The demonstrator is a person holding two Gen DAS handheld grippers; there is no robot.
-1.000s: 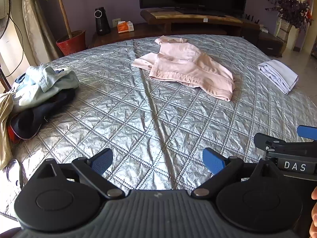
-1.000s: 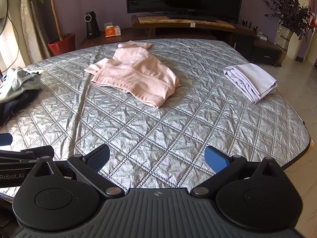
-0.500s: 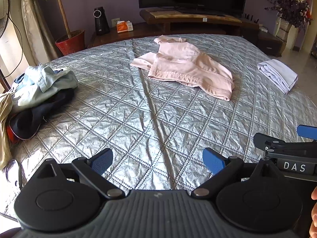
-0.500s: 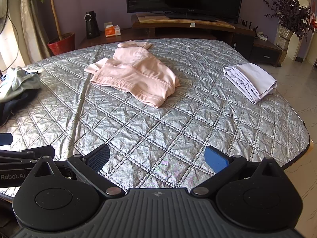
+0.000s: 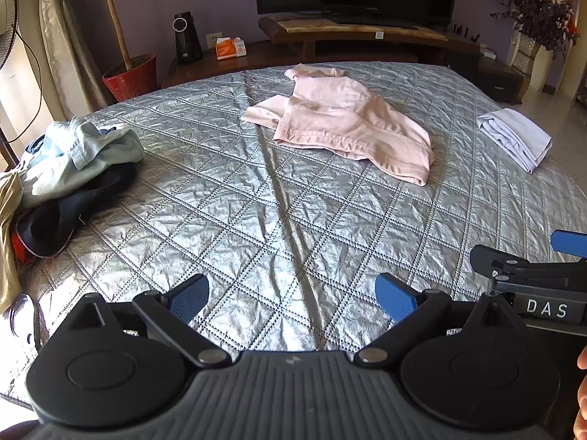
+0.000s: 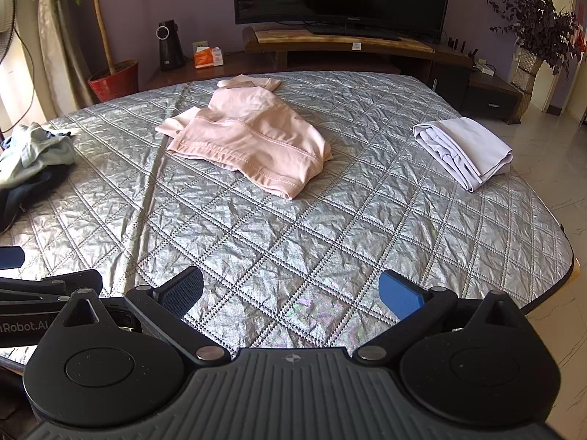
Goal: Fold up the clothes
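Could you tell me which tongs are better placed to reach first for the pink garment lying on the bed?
Left, marginally. The pink garment lies almost straight ahead of the left tongs, but left of centre for the right tongs. Both are open, empty and far from it.

Pink garment (image 5: 352,124) (image 6: 253,139): crumpled, partly spread, stitched hem facing near side, lying mid-bed toward far edge. White garment (image 5: 515,137) (image 6: 464,148): folded flat, neat rectangle, near the bed's right edge. Heap of pale blue and dark clothes (image 5: 69,176) (image 6: 29,161): unfolded, at left edge.
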